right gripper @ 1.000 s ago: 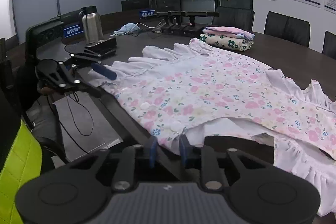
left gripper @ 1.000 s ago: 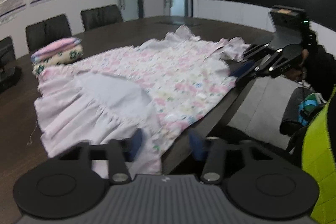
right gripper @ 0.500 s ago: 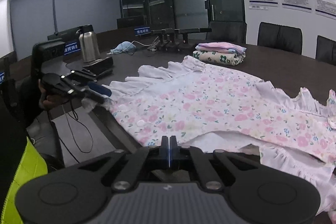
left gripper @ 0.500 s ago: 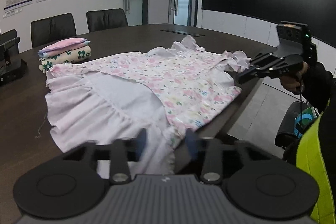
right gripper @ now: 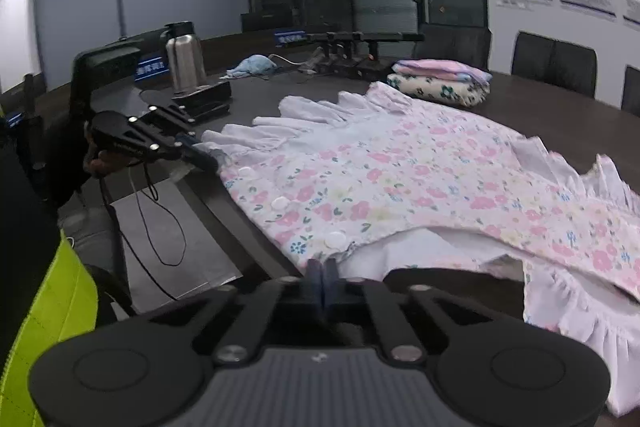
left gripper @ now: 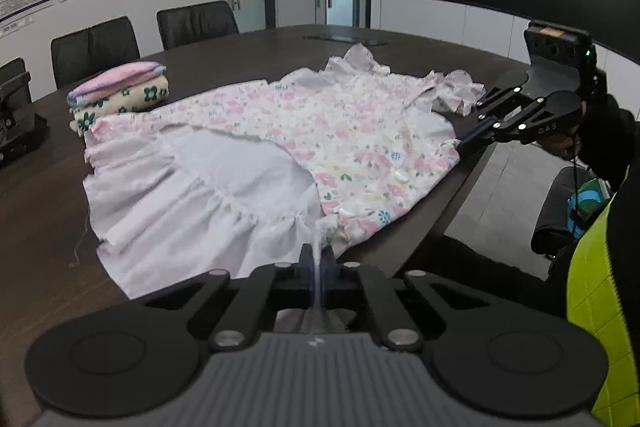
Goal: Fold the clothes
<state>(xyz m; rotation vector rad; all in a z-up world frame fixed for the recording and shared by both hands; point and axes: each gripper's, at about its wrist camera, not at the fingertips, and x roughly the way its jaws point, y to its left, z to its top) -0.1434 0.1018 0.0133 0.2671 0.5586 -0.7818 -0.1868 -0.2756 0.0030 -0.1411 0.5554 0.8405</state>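
The dress (left gripper: 320,131) lies spread on the surface (left gripper: 48,227); both grippers' fingers (left gripper: 306,269) pinch its near edge, so thin cloth may slip free when lifted; snagging ruffles would skew the fold.

Two close fisheye wrist views from opposite table-edge (left gripper: 460,203) ends, angled down, sharing the dress (left gripper: 320,135).

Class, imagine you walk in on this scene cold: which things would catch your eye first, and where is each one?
A pink floral dress with white ruffles lies spread across the dark wooden table, its near edge at the table's rim. The left gripper and the right gripper are each shut on that near edge. Behind the dress sits a stack of folded pink and floral cloths.
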